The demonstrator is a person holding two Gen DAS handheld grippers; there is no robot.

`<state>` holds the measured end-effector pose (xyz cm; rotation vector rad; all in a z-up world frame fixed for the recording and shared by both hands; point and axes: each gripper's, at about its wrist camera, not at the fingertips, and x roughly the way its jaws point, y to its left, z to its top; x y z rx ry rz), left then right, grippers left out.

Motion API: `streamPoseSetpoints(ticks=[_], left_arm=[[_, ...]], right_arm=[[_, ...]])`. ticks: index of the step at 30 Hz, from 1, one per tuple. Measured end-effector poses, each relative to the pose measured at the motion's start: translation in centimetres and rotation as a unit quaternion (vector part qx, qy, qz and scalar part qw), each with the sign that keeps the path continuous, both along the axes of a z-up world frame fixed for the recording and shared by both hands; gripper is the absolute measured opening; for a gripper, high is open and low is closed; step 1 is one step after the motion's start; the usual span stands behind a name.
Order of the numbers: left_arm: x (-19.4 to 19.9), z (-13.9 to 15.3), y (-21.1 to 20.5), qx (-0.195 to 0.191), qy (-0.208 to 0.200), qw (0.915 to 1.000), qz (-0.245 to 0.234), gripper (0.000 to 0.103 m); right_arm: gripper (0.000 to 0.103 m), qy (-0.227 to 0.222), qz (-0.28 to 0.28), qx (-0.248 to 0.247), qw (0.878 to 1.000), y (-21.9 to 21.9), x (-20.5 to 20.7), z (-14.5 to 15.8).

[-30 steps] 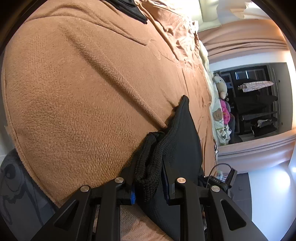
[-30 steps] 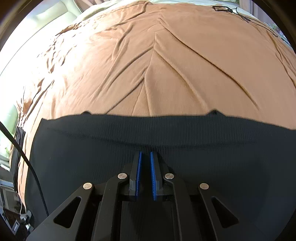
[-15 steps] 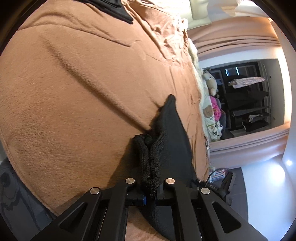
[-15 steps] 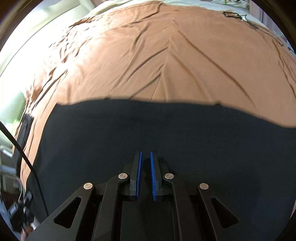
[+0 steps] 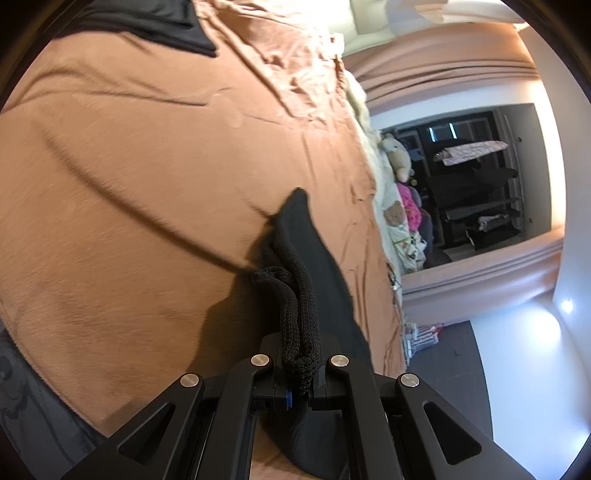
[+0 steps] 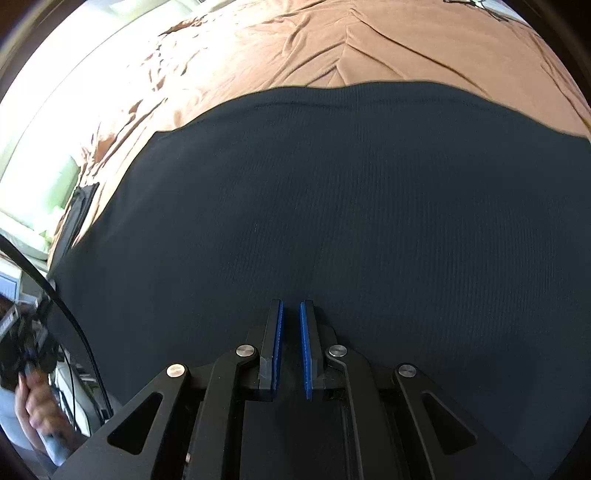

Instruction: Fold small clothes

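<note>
A black ribbed knit garment (image 5: 314, 266) lies on a brown bed cover (image 5: 147, 166). My left gripper (image 5: 300, 354) is shut on its bunched, rolled edge, and the cloth is lifted a little off the cover, casting a shadow to the left. In the right wrist view the same garment (image 6: 332, 184) spreads flat and fills most of the picture, with the brown cover (image 6: 332, 44) beyond its far edge. My right gripper (image 6: 290, 306) points steeply down over the garment's middle. Its blue pads (image 6: 277, 343) stand almost together and nothing shows between them.
Another dark garment (image 5: 147, 18) lies at the far end of the bed. Stuffed toys (image 5: 397, 155) sit along the bed's right side, with an ironing board (image 5: 469, 151) in the room behind. A person's hand (image 6: 37, 406) and a cable (image 6: 74, 321) are at the lower left.
The left jaws have closed onto the bunched black edge and raised it. The right gripper has slid across the garment, so its far edge now lies further away.
</note>
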<state>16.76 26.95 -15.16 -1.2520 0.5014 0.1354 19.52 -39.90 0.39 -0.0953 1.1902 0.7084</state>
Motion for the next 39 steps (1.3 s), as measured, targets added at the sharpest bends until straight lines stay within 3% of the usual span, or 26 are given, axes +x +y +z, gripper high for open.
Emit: streamPoseSetpoints(ticks=[8, 18, 27, 28, 30, 31, 39], left_arm=[[2.5, 4.6, -1.7, 0.026, -0.034, 0.9983, -0.041, 0.004], [6.3, 10.8, -6.3, 0.068, -0.068, 0.9896, -0.107, 0.003], [10.2, 14.5, -12.3, 0.093, -0.081, 0.9761, -0.179, 0.003], [10.8, 14.9, -13.3, 0.096, -0.082, 0.9737, -0.19, 0.003], [11.8, 15.5, -14.5, 0.1, -0.083, 0.9708, -0.202, 0.004], [12.3, 15.8, -15.4, 0.102, -0.083, 0.9685, -0.212, 0.004], [14.7, 16.8, -21.6, 0.108, -0.085, 0.9503, -0.279, 0.004]], right_arm=[[0.004, 0.008, 0.008, 0.023, 1.0, -1.9, -4.1, -0.8], [0.004, 0.025, 0.019, 0.07, 0.997, -5.0, -7.5, -1.1], [0.01, -0.025, -0.032, 0.124, 0.991, -12.5, -6.6, 1.8], [0.017, -0.032, -0.042, 0.128, 0.99, -13.5, -6.3, 2.0], [0.05, -0.041, -0.059, 0.135, 0.988, -15.4, -5.9, 2.4], [0.055, -0.047, -0.068, 0.143, 0.986, -16.4, -5.6, 2.6], [0.057, -0.068, -0.124, 0.181, 0.973, -24.5, -5.5, 2.5]])
